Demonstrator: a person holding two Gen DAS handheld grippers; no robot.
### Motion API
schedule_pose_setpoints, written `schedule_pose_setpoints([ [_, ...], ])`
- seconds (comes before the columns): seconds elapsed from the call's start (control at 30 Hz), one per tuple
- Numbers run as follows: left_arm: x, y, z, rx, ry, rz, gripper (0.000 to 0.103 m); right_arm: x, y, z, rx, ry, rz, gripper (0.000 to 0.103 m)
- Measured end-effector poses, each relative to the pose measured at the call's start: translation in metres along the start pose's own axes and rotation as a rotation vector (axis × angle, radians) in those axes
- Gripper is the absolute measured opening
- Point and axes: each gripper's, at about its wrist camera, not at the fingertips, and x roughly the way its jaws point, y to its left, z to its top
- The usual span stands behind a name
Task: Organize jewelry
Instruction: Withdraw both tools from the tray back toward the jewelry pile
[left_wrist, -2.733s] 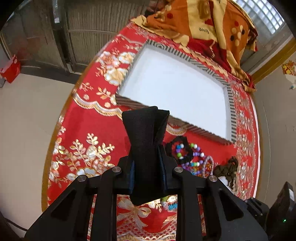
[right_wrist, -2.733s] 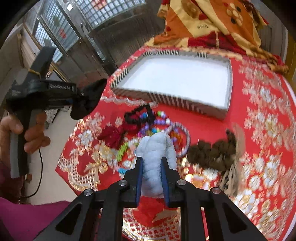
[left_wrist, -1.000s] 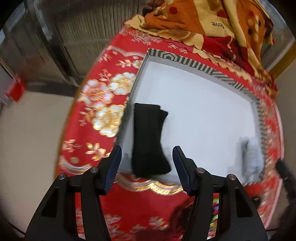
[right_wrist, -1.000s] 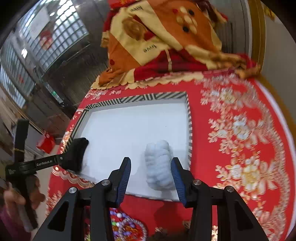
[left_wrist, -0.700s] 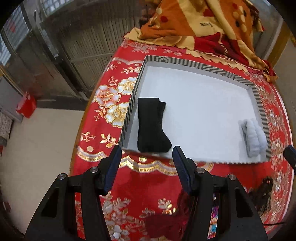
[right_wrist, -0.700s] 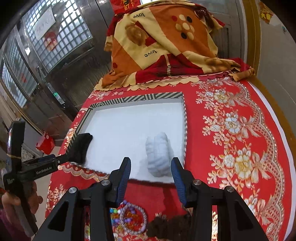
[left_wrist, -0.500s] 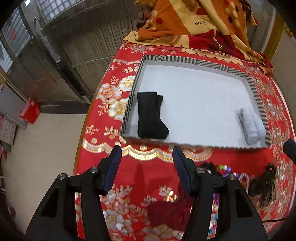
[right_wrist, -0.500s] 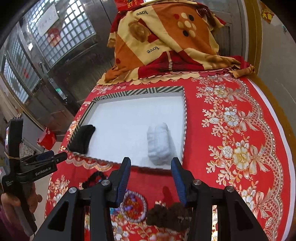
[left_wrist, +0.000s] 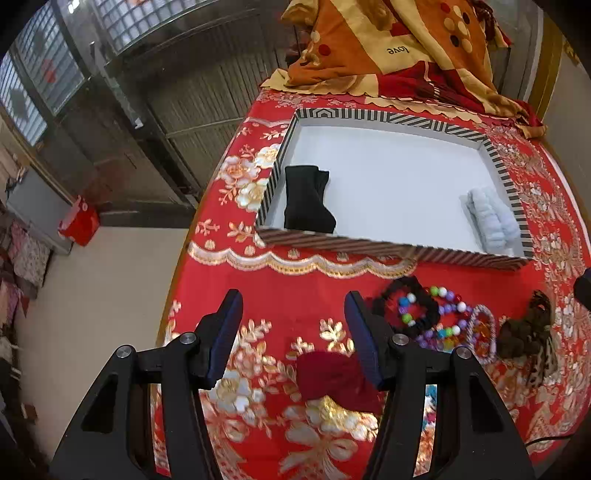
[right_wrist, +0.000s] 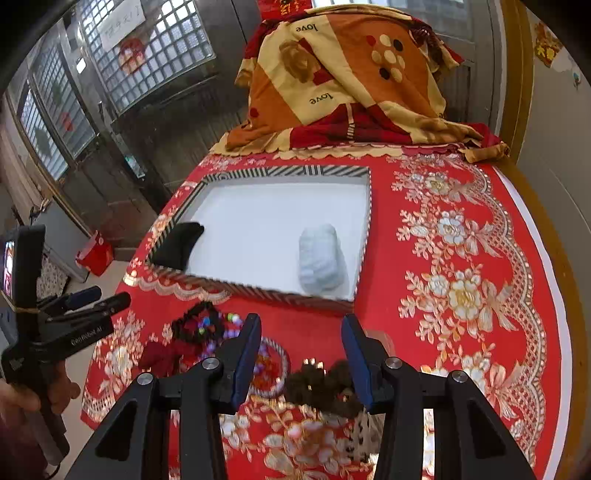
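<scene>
Two wrist views, both claws held over a round table w/ red-and-gold floral cloth (left_wrist: 280, 284). Left claw (left_wrist: 293, 325): jaws apart, nothing between the pads. A dark-red fabric scrunchie (left_wrist: 332, 376) lies below its right finger, partly covered by that finger and blurred. Right claw (right_wrist: 300, 341): jaws apart, empty; a dark-brown frilly hair tie (right_wrist: 321, 387) sits just under and between its fingers, its lower edge cut off by the right finger and hard to read. Left of the right claw's left finger, a heap of multicoloured bead bracelets (right_wrist: 207, 328) w/ a black ring on top, smeared in this view; the left-wrist view shows the beads more clearly, right of the left claw, but a woven ring beside them cannot be identified. Ahead of both claws, well apart from them: shallow white rectangular tray w/ black-and-white striped rim (left_wrist: 388, 122), near wall blurred. Inside it, a black folded fabric band (left_wrist: 306, 199) lies against the left wall, ahead of the left claw; a pale-blue fluffy scrunchie (right_wrist: 319, 256) lies near the right wall, ahead of the right claw. Far side: orange-and-red patterned blanket (right_wrist: 347, 77), heaped. The person's hand (right_wrist: 33, 398) on the left claw's handle is cut off at the frame edge.
</scene>
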Motion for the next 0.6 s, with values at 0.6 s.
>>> schedule_pose_setpoints([
  [0.6,-0.024,0.007,-0.035,-0.071,0.0,-0.03,0.057,-0.019,-0.013,-0.043,-0.007,0.022,-0.008,0.043],
])
